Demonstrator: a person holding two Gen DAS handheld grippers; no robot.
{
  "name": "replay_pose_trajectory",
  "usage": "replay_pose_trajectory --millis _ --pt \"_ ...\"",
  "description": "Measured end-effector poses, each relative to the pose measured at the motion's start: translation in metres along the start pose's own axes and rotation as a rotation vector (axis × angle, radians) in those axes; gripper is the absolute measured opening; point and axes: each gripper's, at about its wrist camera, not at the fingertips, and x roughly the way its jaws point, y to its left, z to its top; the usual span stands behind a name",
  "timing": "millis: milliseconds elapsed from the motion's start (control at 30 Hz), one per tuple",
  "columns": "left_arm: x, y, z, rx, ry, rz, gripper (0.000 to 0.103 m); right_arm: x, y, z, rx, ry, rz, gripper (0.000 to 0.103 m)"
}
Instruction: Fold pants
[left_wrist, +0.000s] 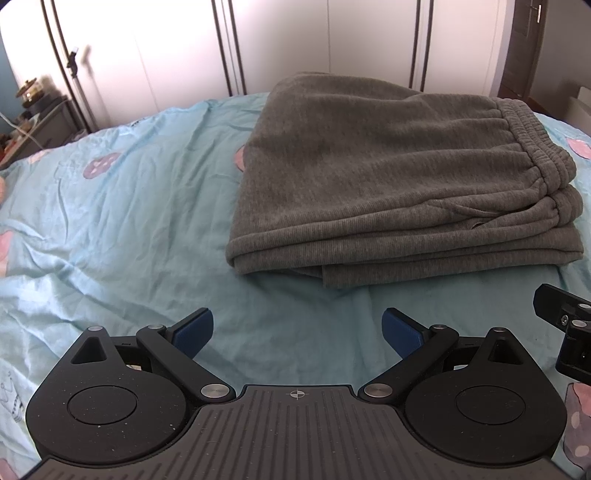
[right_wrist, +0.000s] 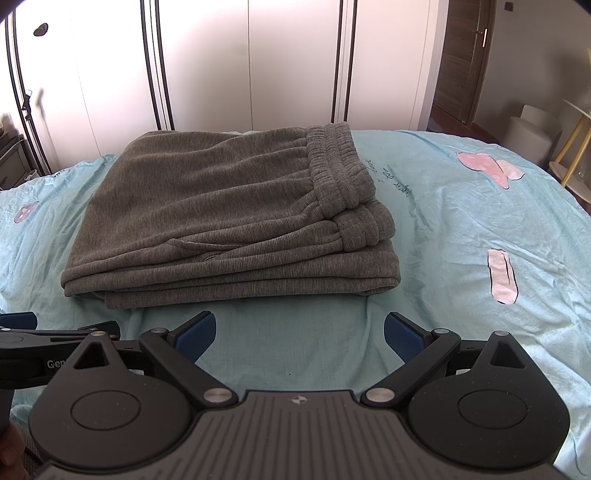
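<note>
Grey sweatpants (left_wrist: 388, 184) (right_wrist: 229, 221) lie folded in a thick stack on the light blue bedsheet (left_wrist: 129, 206) (right_wrist: 461, 221), with the elastic waistband on the right side of the stack. My left gripper (left_wrist: 297, 332) hovers open over bare sheet, just short of the stack's near left corner, with nothing between its blue pads. My right gripper (right_wrist: 300, 334) is open too, in front of the stack's near edge and apart from it. Each gripper shows at the edge of the other's view.
The sheet is wrinkled and carries pink printed shapes (right_wrist: 500, 275). White wardrobe doors (right_wrist: 258, 66) stand behind the bed. A cluttered nightstand (left_wrist: 35, 118) sits at the far left, a brown door (right_wrist: 465, 55) and a small side table (right_wrist: 576, 147) at the right.
</note>
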Motion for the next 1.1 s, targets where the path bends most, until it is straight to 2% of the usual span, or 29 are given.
replay_pose_trajectory --millis 1100 --pt "0.0014 0.0003 0.0002 0.001 0.003 -0.006 0.101 0.0008 0.0002 -0.0011 -0.005 0.002 0.002 0.098"
